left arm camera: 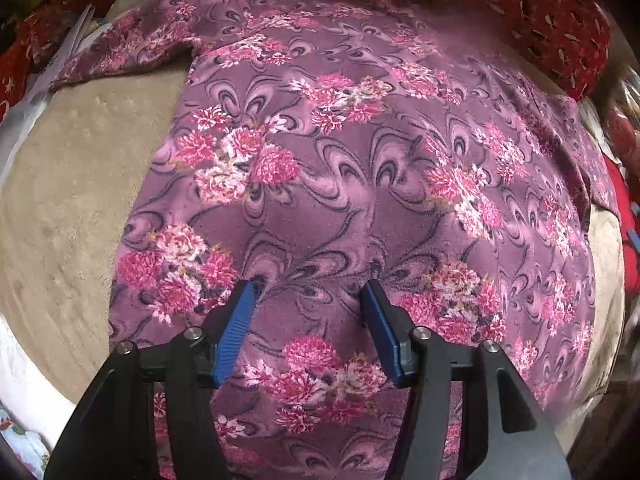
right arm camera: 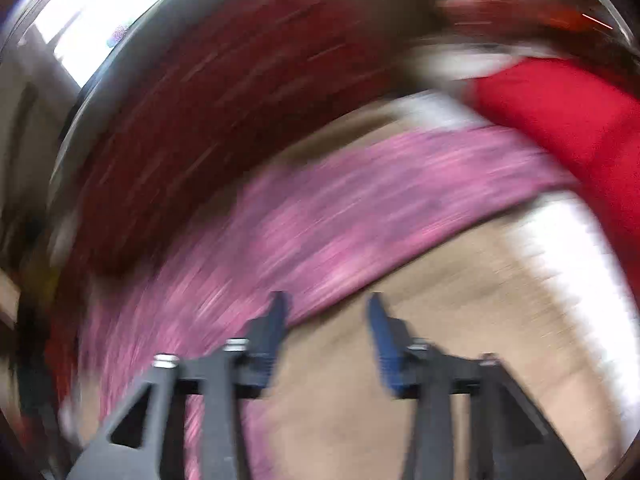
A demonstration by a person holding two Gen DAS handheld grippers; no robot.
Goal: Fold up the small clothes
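A purple garment with pink flower print (left arm camera: 340,168) lies spread flat on a beige blanket (left arm camera: 72,184), one sleeve (left arm camera: 132,44) stretched to the far left. My left gripper (left arm camera: 310,286) is open and empty, its blue fingers (left arm camera: 236,328) hovering over the garment's near part. The right wrist view is heavily motion-blurred. There my right gripper (right arm camera: 328,304) is open and empty, over the garment's edge (right arm camera: 320,216) where it meets the beige blanket (right arm camera: 460,320).
A dark red patterned cloth (left arm camera: 520,4) lies beyond the garment. A bright red item (right arm camera: 568,120) lies at the right. White fabric (left arm camera: 24,360) edges the blanket at the left. A bright window (right arm camera: 104,8) shows at the far left.
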